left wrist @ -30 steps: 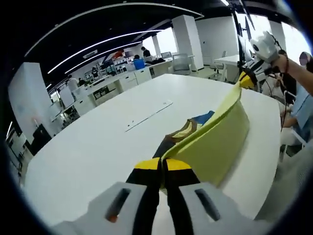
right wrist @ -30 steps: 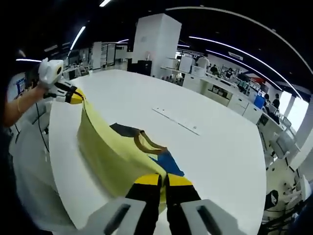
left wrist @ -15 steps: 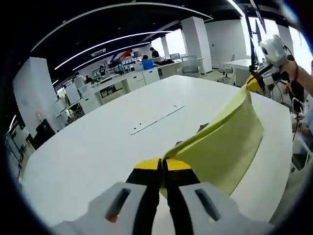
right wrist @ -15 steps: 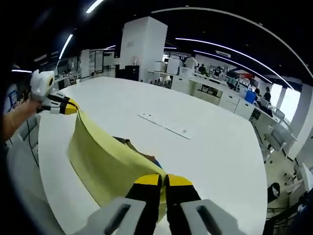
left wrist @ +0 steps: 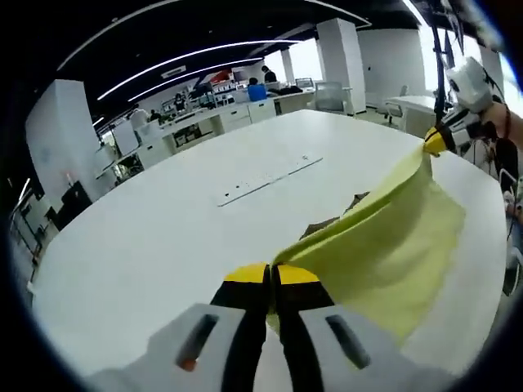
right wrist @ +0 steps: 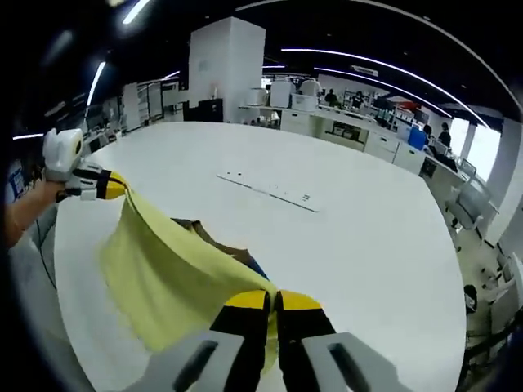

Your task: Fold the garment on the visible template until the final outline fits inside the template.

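Note:
A yellow garment point(left wrist: 384, 245) hangs stretched between my two grippers above a large white table point(left wrist: 163, 237). My left gripper point(left wrist: 272, 276) is shut on one end of its upper edge; the right gripper point(left wrist: 435, 143) pinches the other end at the far right of the left gripper view. In the right gripper view the garment point(right wrist: 172, 273) sags from my right gripper point(right wrist: 274, 300), shut on it, across to the left gripper point(right wrist: 106, 186) at the left. Brown and blue parts point(right wrist: 233, 253) of the garment show behind the yellow sheet, low over the table point(right wrist: 359, 237).
A thin flat strip point(left wrist: 270, 178) lies on the table further out; it shows as strip point(right wrist: 270, 189) in the right gripper view. Desks, chairs, white columns and people stand in the office beyond. A person's hand point(right wrist: 29, 208) holds the left gripper.
Both grippers have carried the garment lower toward the table and it now sags more loosely between them; the brown and blue parts are more hidden behind the yellow cloth.

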